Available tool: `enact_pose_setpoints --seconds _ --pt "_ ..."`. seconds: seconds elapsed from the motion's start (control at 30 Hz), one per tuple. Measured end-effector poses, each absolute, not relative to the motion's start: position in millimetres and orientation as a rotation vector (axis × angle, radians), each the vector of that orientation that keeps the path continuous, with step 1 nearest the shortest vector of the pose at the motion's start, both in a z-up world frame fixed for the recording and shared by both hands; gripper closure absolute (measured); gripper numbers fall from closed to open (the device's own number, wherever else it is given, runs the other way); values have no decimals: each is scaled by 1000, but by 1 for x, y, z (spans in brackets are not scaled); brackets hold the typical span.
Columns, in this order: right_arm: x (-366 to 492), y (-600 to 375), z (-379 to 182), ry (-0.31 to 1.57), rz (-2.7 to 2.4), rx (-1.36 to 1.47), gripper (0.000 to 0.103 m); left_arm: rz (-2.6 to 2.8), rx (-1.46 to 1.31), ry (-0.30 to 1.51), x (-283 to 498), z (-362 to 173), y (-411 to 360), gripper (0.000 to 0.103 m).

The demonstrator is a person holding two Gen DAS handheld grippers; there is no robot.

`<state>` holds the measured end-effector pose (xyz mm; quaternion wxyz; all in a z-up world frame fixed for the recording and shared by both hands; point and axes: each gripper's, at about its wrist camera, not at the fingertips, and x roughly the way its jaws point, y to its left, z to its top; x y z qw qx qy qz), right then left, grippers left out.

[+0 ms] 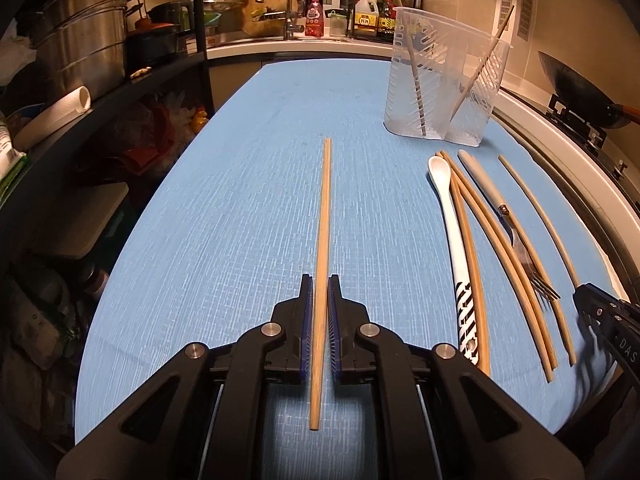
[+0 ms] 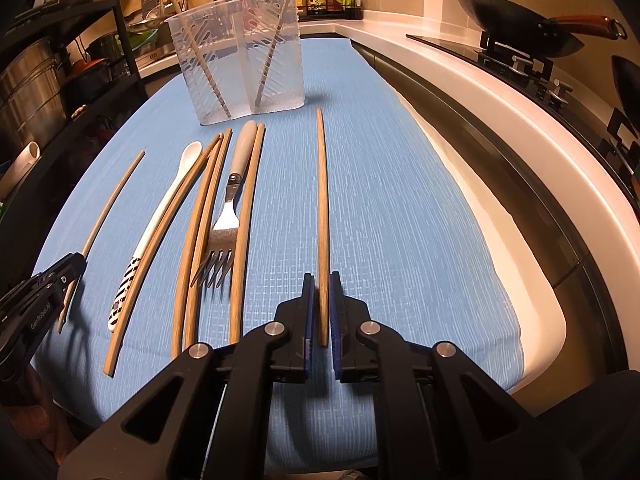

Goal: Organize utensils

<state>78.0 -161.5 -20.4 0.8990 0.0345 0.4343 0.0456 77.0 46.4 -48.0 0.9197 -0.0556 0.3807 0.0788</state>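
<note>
My left gripper is shut on a wooden chopstick that points straight ahead over the blue cloth. My right gripper is shut on another chopstick at the right of the cloth. Between them lie a white spoon, a grey-handled fork and several loose chopsticks. A clear two-part utensil holder stands at the far end, with one chopstick leaning in each compartment. In the left wrist view the holder is at the upper right and the right gripper at the right edge.
A black shelf with steel pots runs along the left of the table. A stove with a wok lies beyond the right edge, past a white counter rim. A sink tap and bottles stand behind.
</note>
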Motion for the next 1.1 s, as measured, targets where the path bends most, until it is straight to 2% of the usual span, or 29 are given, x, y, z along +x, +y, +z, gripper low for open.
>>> enact_pose_setpoints --seconds 1.1 --pt "78 -160 -20 888 88 49 95 185 -96 760 69 -48 41 94"
